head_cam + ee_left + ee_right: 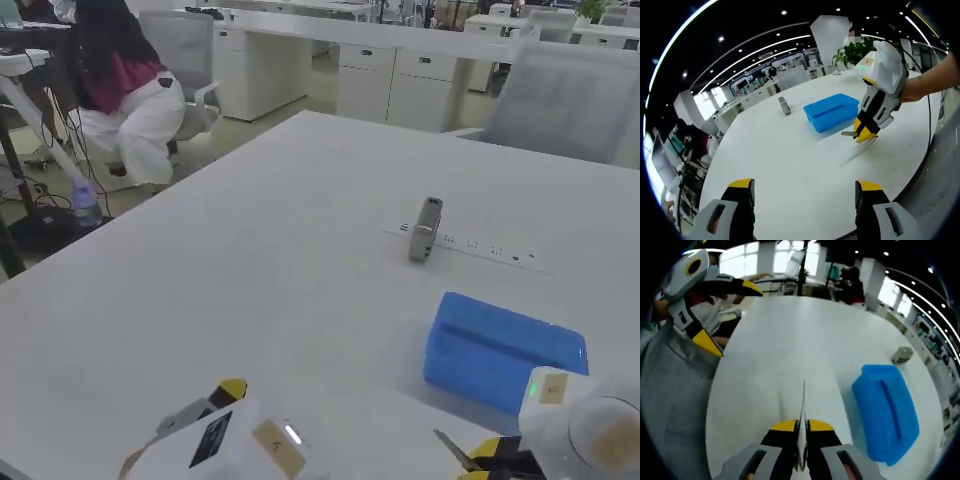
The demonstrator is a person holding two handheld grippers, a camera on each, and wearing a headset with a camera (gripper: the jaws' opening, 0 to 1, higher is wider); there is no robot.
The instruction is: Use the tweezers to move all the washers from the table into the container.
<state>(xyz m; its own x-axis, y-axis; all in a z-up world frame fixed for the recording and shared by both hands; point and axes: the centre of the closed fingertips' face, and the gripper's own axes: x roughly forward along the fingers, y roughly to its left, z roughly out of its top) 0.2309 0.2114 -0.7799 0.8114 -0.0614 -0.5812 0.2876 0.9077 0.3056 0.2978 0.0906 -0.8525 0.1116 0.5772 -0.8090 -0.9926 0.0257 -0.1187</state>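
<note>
"Tweezers [803,407] first. Where were they?"

"In the right gripper [801,427]. Its jaws were drawn narrow and pinched them. The thin tip pointed forward over the white table [790,335]. I could not tell if the tip touched the table."

"And the container [500,345]?"

"It was blue and lay flat on the table, near the tweezers but apart from them, on their right in the right gripper view. A long dark line ran along its top. I could not tell if this was a slot or a fold, and its inside was hidden."

"What about the left gripper [805,185]?"

"Its jaws stood wide apart and empty, above the near edge of the table. In the head view the bottom edge cut off both grippers. In the left gripper view a hand [914,90] held the right gripper, and the arm was cut off at the side."

"Was there something more on the table?"

"A small grey block [426,228] stood beyond the container, at the end of a socket strip [480,246]. What it was, I could not make out. Far behind, a person [130,90] sat, partly cut off by the top edge."
</note>
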